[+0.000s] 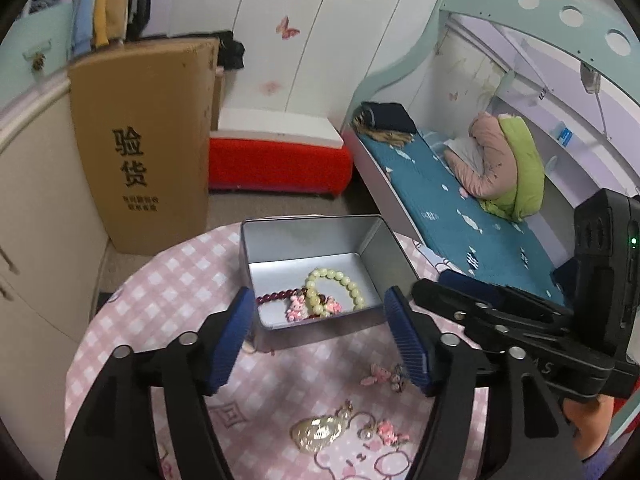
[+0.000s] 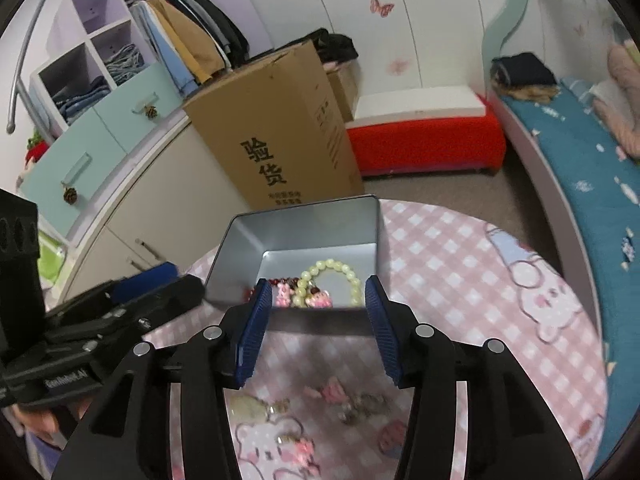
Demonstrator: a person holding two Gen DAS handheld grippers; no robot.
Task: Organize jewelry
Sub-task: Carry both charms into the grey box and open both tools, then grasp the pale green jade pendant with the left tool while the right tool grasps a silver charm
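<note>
Hovering over the round table (image 1: 132, 304) w/ the pink checked cloth, both grippers were spread wide and held nothing. Left gripper (image 1: 320, 340) sat just short of the silver tin box (image 1: 312, 236), its blue pads (image 1: 228, 344) either side of the tin's near wall but not touching it afaict. Inside the tin, straight ahead of the tips, lay a pale green bead bracelet (image 1: 340, 286), a dark red bead bracelet (image 1: 276, 295) and a pink bunny charm (image 1: 296, 309), all bunched in the near corner and touching each other. Behind the left tips, back toward the wrist, loose pieces were on the cloth: a small pink charm (image 1: 376, 375) just beside the right-hand pad, a gold shell-shaped pendant (image 1: 318, 432) and a pink flower piece w/ pearls (image 1: 386, 432) near it. Right gripper (image 2: 318, 328) was also released, pads (image 2: 254, 340) straddling the front of the same tin (image 2: 296, 220), green bracelet (image 2: 332, 280) visible right between the tips. Stuff under the right tool was blurry, could make out the pendant (image 2: 248, 406) and a pink charm (image 2: 332, 392) but not much more. In the left view the right gripper (image 1: 472, 284) reached in from the right side, next to the tin's right wall. Cardboard box (image 1: 144, 148) and a red bench (image 1: 280, 160) were well beyond the tin on the floor.
</note>
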